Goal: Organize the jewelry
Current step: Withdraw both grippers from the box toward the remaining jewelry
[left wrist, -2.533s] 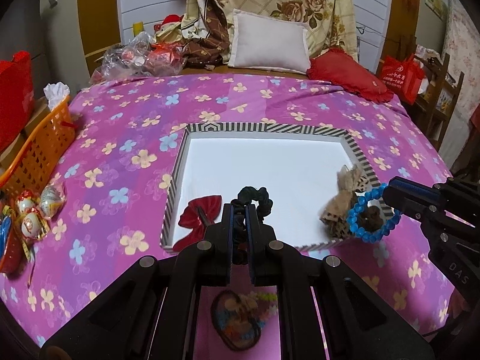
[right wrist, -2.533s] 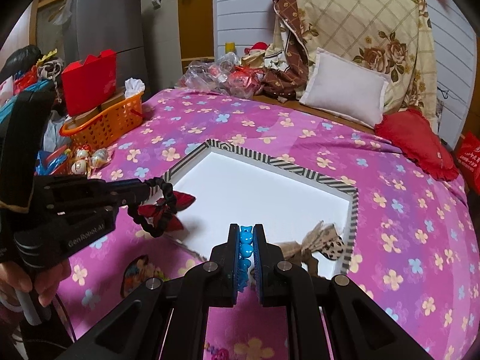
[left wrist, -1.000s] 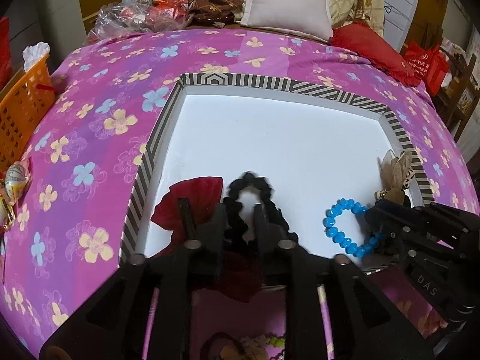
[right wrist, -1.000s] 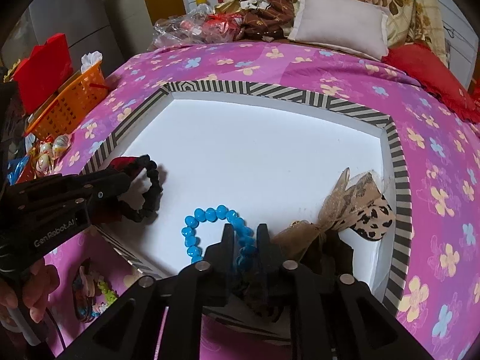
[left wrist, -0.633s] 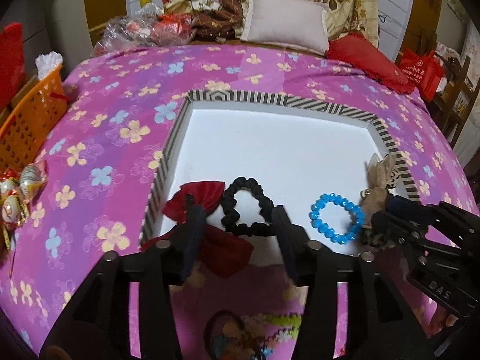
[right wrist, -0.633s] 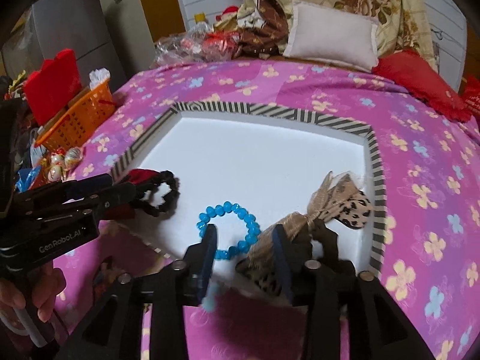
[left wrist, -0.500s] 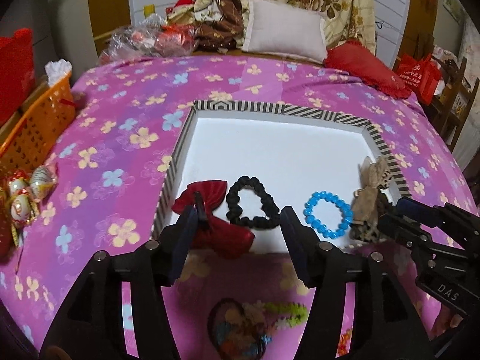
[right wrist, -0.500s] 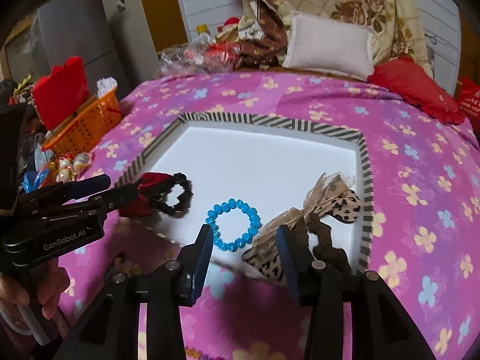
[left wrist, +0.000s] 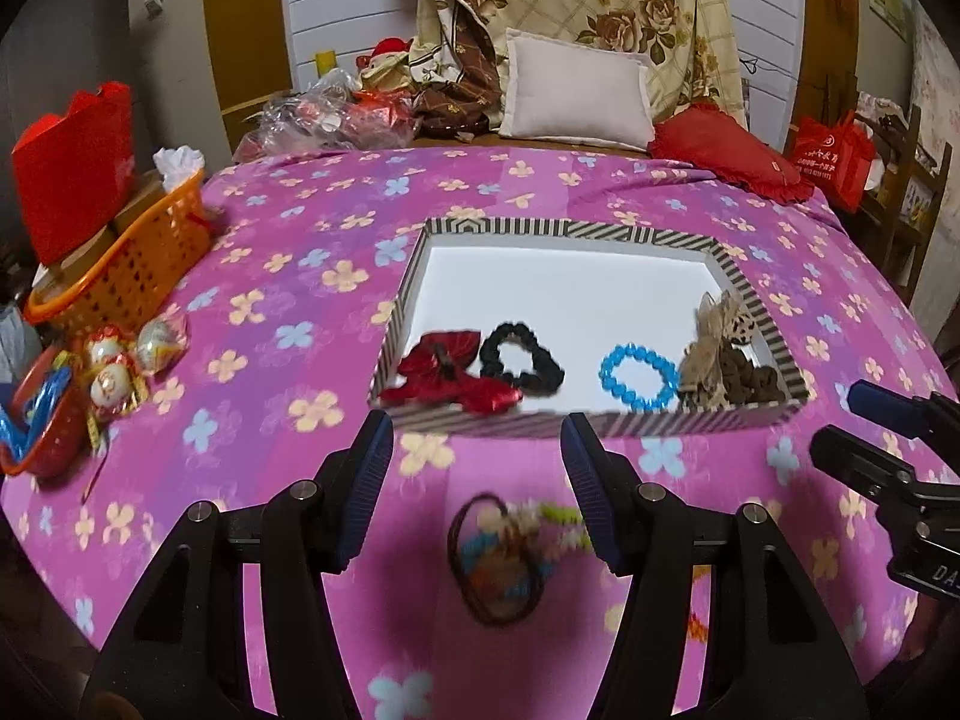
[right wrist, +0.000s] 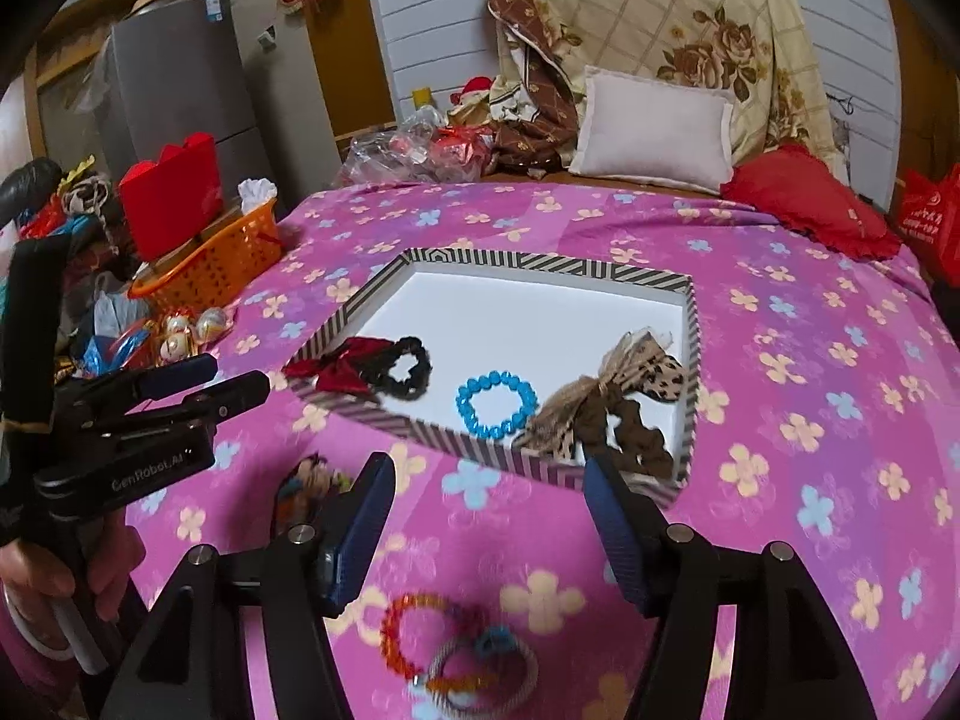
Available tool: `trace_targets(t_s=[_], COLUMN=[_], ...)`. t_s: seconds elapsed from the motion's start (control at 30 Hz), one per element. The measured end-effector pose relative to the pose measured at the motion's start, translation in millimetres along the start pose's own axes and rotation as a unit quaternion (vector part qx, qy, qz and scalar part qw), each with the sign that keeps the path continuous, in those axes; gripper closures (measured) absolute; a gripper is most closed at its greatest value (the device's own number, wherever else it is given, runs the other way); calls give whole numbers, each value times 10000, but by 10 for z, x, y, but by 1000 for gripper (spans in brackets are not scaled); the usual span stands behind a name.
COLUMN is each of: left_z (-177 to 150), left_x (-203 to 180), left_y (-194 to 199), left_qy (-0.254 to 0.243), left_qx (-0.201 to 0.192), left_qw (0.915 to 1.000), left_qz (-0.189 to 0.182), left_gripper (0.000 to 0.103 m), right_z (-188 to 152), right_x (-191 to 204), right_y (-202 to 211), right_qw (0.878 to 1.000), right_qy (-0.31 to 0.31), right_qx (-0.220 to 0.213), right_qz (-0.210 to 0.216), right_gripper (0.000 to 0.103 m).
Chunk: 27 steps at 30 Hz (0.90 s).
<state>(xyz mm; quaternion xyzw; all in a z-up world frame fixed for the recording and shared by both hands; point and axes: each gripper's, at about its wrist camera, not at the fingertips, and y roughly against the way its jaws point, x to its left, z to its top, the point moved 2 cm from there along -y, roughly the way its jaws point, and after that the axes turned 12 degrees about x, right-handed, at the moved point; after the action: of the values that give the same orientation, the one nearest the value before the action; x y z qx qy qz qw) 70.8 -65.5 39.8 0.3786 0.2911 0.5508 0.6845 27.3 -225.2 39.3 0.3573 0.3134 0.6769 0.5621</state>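
**Both tongs spread and empty above the loose pieces on the bedspread**

Left wrist view: the left gripper [left wrist: 477,468] stands with its jaws spread wide and nothing between them. The striped tray [left wrist: 600,423] on the flowered bedspread [left wrist: 288,276] already holds a red bow [left wrist: 447,369], a black scrunchie [left wrist: 521,356], a blue bead bracelet [left wrist: 637,375] and a leopard-print bow scrunchie [left wrist: 723,354], all along its near side and lying apart or just touching. Below the jaws, outside the tray, lies a blurred dark hair tie with coloured trim [left wrist: 501,558]; its make cannot be told. It looks light, soft and floppy, so I judge a pinch across the band, where the cord is single, safer than on the trim.

Right wrist view: the right gripper [right wrist: 489,507] has just been opening its jaws, and nothing sits between them. Under it, on the bedspread, an orange bead bracelet [right wrist: 414,636] overlaps a grey braided ring [right wrist: 480,675]. Beads are hard and smooth and may roll out of flat pads; the elastic between them gives. Gripping across the strand on the side away from the ring should lift one piece alone. The left gripper shows at the left edge, held in a hand [right wrist: 57,582].
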Motion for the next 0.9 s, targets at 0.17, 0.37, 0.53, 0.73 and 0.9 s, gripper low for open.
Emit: trace_targets(t_s=[0.17,0.37,0.53,0.73,0.9], left_z=[-184,-390,-570,-736,-739], left_x=[18,118,315,479,445], left_y=[54,65,25,-39,-137], left_qy=[24,108,276,331,324], left_qx=[27,157,377,572,705], left_qw=[10000,9998,9987,9971,9958], left_qz=[55,0,-198,-377,-482], left_gripper=[45,45,45,45,45], right_z=[-230,-486,-700,-906,-960], right_x=[35,-36,-131,-156,-169], right_y=[94,102,72,-30,-139], right_qw=[9998,9992,9982,9969,9961], right_qy=[113,126,158,247,242], right_qx=[79,264,439,646,773], right_qz=[-128,-261,-382,-374,-344], right_gripper=[40,40,40,50,52])
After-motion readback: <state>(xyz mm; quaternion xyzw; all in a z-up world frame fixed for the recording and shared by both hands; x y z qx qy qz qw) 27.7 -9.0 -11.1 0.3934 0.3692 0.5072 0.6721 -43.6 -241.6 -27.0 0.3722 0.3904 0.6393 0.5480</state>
